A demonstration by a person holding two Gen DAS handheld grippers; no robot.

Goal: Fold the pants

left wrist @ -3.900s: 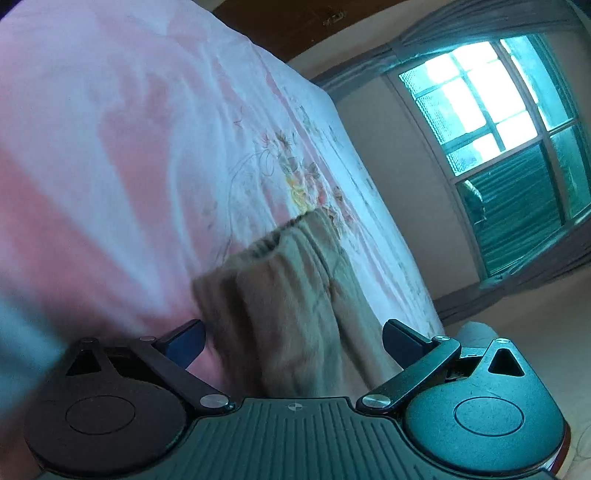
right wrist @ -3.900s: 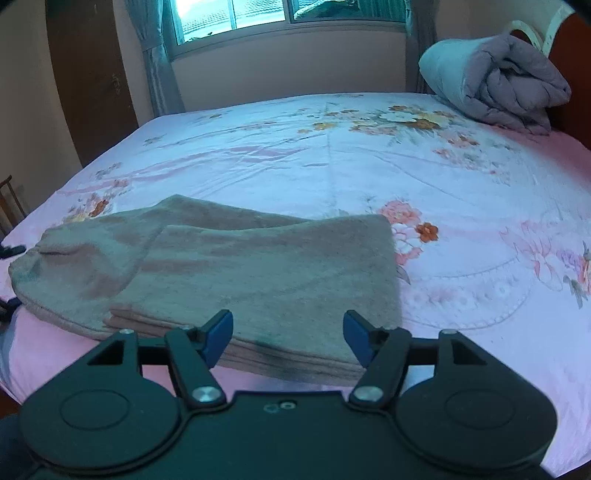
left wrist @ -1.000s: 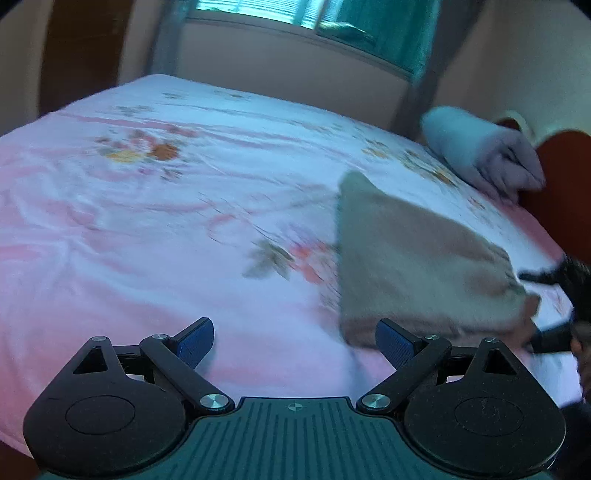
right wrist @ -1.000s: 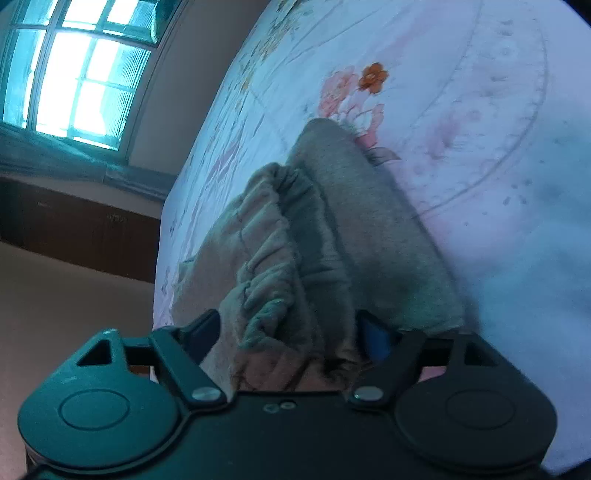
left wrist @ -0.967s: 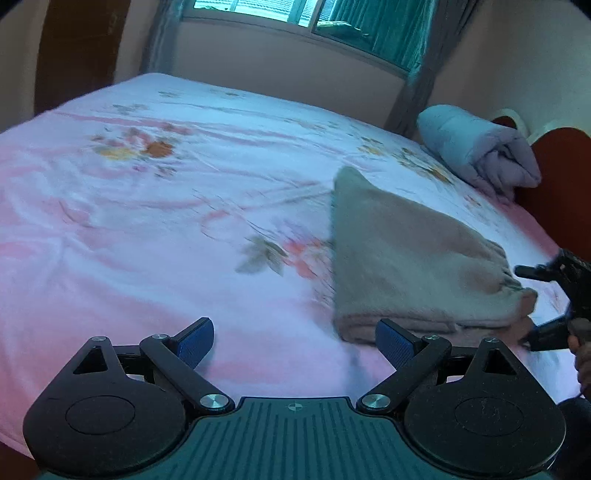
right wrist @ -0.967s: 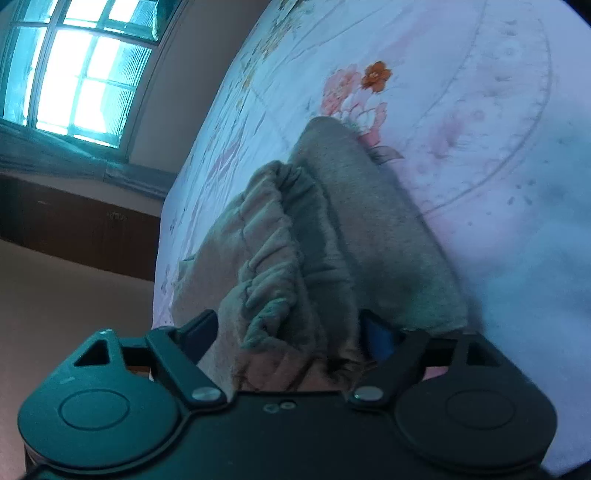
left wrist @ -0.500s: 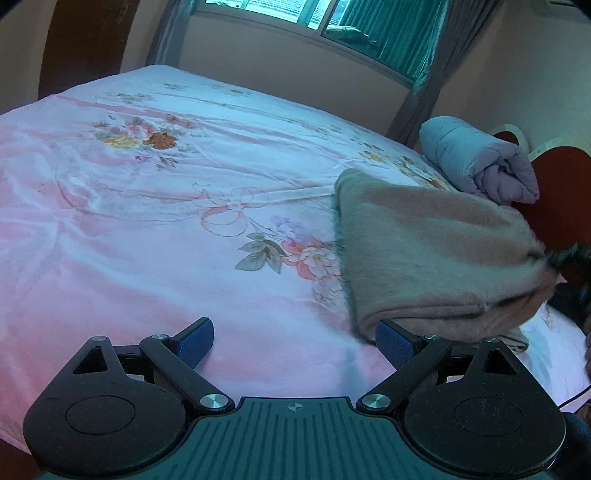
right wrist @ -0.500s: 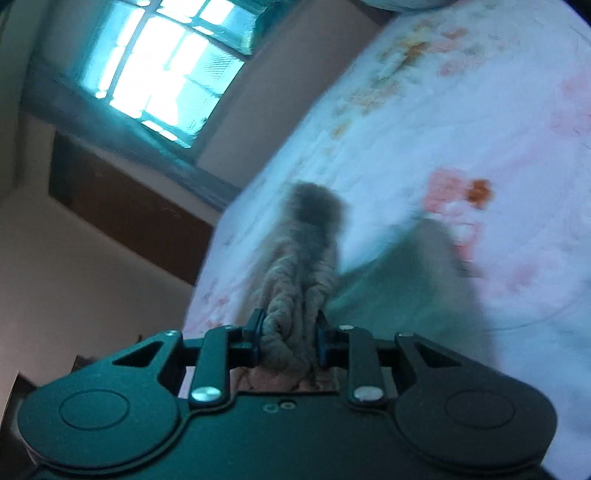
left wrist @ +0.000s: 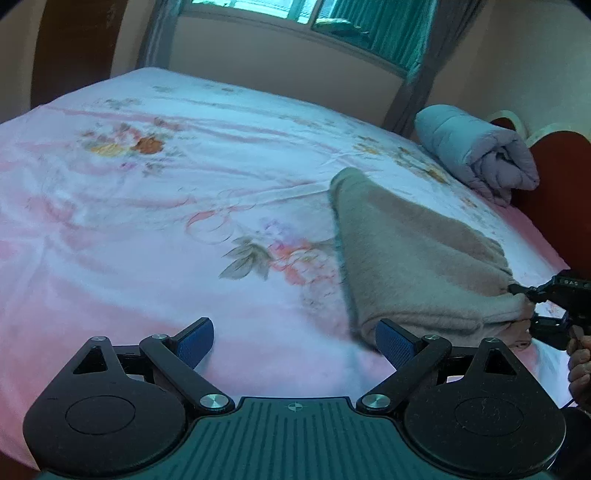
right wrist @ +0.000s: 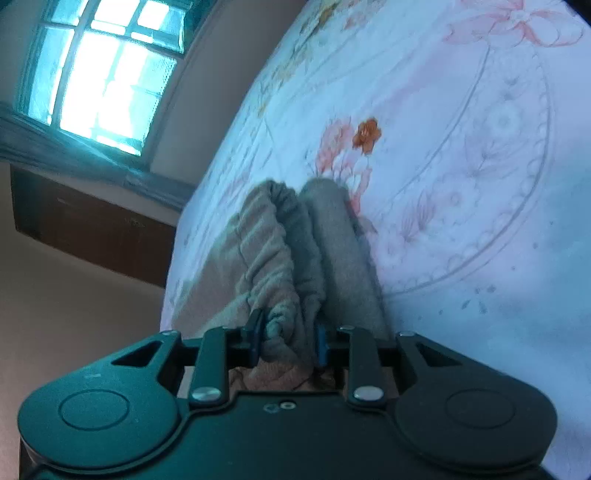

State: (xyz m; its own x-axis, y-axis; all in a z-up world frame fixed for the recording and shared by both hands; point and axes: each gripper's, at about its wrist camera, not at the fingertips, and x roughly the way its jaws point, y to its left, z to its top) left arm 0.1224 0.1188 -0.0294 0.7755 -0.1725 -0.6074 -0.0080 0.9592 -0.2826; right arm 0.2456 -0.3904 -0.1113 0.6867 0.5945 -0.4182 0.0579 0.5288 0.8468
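Your right gripper [right wrist: 286, 341] pinched the pants [left wrist: 413, 258] at their gathered waistband, ready to fold; your left gripper [left wrist: 293, 341] hung spread wide, holding nothing.

place: home bedroom
bed: wide bed with pink-and-white floral sheet [left wrist: 155, 206] fills most of the view
bedding: rolled grey-lilac quilt [left wrist: 476, 155] at the reddish-brown wooden headboard [left wrist: 557, 173]
window: paned window [right wrist: 99, 70] with teal curtains [left wrist: 376, 26]
furniture: dark brown wooden cabinet [right wrist: 85, 225] by the wall
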